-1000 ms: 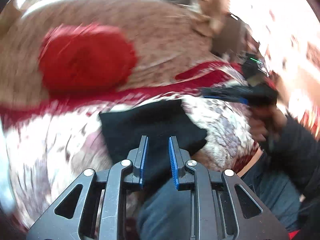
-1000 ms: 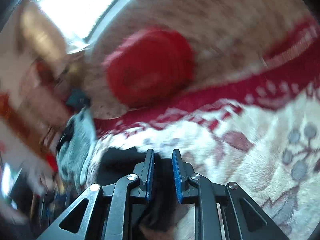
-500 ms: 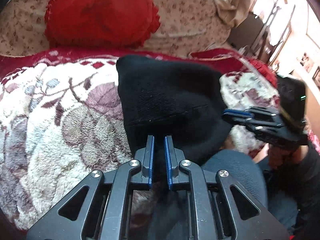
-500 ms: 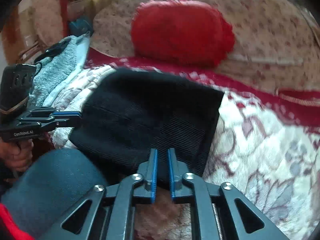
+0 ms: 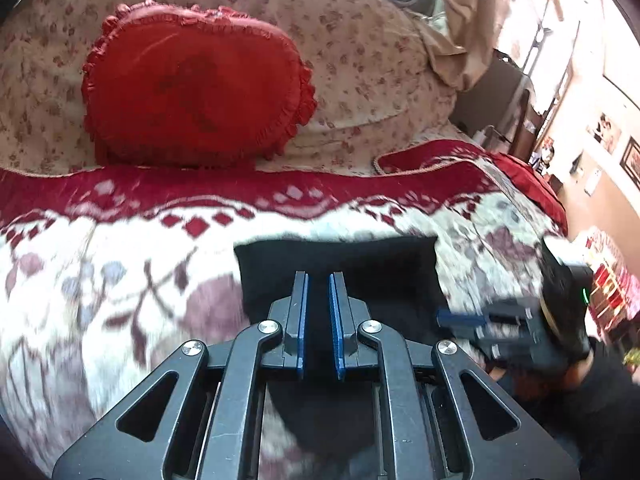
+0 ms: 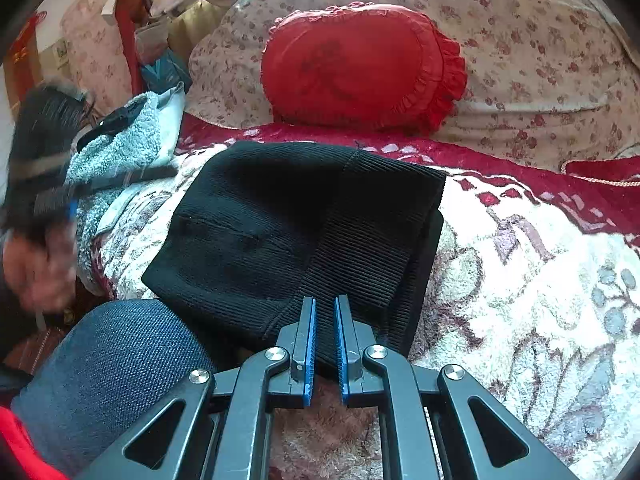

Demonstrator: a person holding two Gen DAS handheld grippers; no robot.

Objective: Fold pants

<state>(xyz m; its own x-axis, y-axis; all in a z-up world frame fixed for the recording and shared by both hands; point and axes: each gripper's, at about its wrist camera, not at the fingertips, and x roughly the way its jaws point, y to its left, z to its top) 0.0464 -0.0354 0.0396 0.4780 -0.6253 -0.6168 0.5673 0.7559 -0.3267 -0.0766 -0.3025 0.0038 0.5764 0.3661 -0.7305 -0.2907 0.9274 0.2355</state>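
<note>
The black ribbed knit pants [image 6: 304, 224] lie folded on the floral plush blanket [image 6: 540, 320] of the bed, below the red frilled cushion [image 6: 360, 68]; the right claw [image 6: 325, 344] pinches their near edge, jaws almost closed; the left claw [image 5: 318, 320], just narrowed, seems to grip the cloth also; for a neat fold, I think both should carry the edge level and match the corners.

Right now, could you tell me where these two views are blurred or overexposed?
Left wrist view: the blanket and right gripper smear with motion blur, and the room at right is blown out. Right wrist view: sharp on the pants; only the left gripper at the left edge blurs.
</note>
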